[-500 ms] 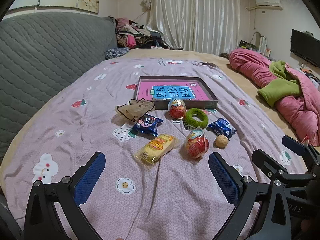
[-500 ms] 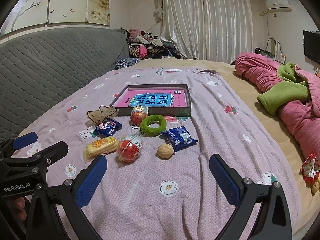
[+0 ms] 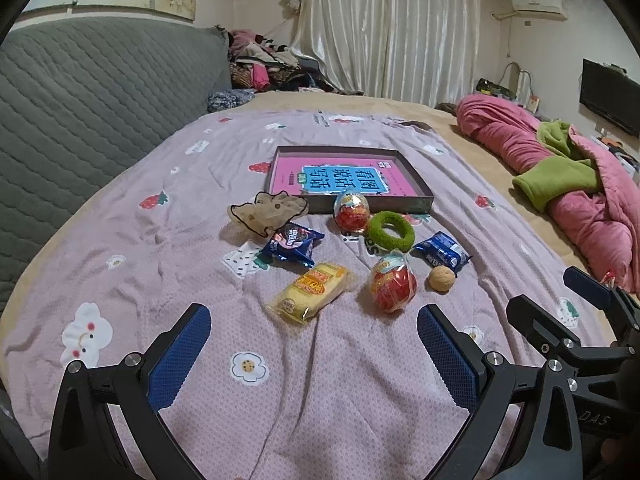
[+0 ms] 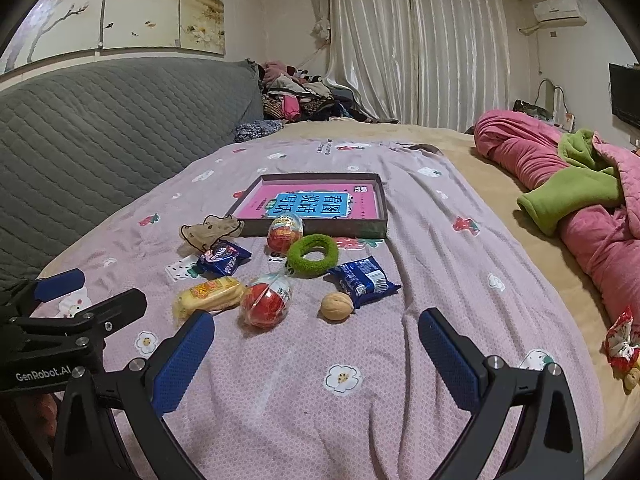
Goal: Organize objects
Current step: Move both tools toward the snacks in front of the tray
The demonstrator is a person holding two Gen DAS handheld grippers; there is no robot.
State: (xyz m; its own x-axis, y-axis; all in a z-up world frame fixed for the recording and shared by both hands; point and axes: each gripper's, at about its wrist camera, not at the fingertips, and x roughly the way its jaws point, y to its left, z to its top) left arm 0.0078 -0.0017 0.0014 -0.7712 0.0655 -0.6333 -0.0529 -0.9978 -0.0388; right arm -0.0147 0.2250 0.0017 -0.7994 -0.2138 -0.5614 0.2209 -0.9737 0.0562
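Observation:
Small objects lie on a lilac bedspread in front of a shallow dark box lined in pink: a yellow cake packet, two red foil eggs, a walnut, a green ring, two blue snack packets and a beige frilled cloth. My left gripper hovers open just short of the yellow packet. My right gripper is open too, nothing between its fingers.
A grey quilted headboard runs along the left. A rumpled pink and green blanket lies at the right. Clothes are piled at the far end by the curtains. A small red wrapper rests near the right bed edge.

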